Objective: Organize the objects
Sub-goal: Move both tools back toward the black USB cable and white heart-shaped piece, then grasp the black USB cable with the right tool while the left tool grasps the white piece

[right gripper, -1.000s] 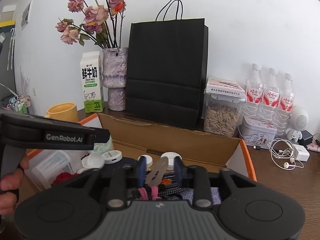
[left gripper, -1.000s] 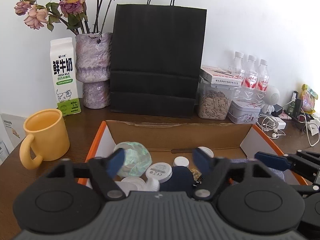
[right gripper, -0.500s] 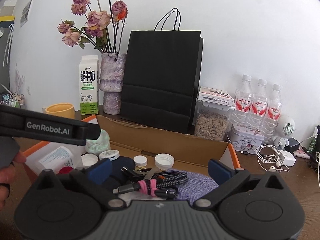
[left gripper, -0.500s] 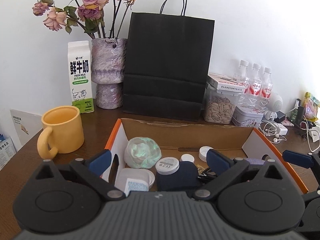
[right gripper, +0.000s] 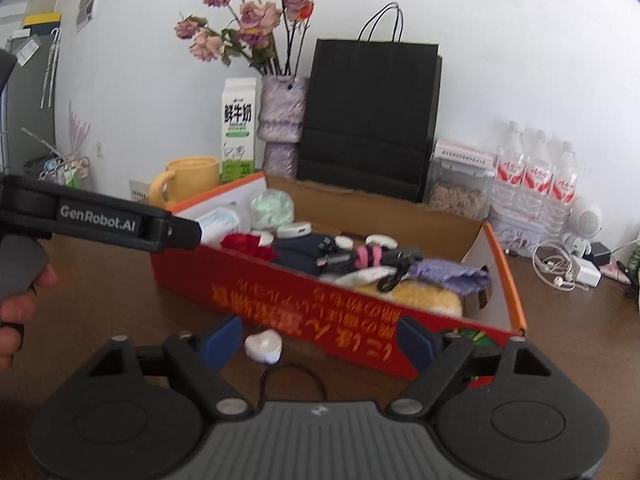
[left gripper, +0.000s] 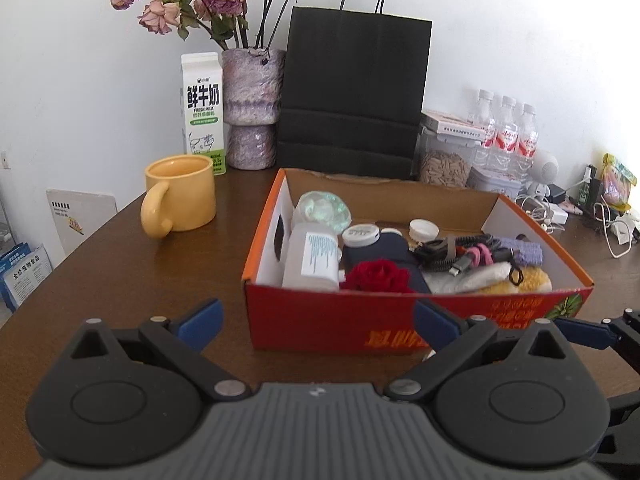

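Left tongs [left gripper: 316,322] spread wide, holding nothing, low over table [left gripper: 132,280] in front of red cardboard box [left gripper: 332,320]. Right tongs [right gripper: 318,340] also spread wide, holding nothing, near box front. Box holds plastic bottle [left gripper: 310,258], red rose [left gripper: 378,276], bundled cables [left gripper: 464,254], purple cloth [right gripper: 452,272]. Small white heart-shaped piece [right gripper: 263,345] on table just outside box. Yellow mug [left gripper: 180,196] left of box.

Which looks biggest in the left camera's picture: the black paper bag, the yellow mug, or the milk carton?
Largest to smallest:
1. black paper bag
2. milk carton
3. yellow mug
The last two look close, and the mug sits nearer the camera.
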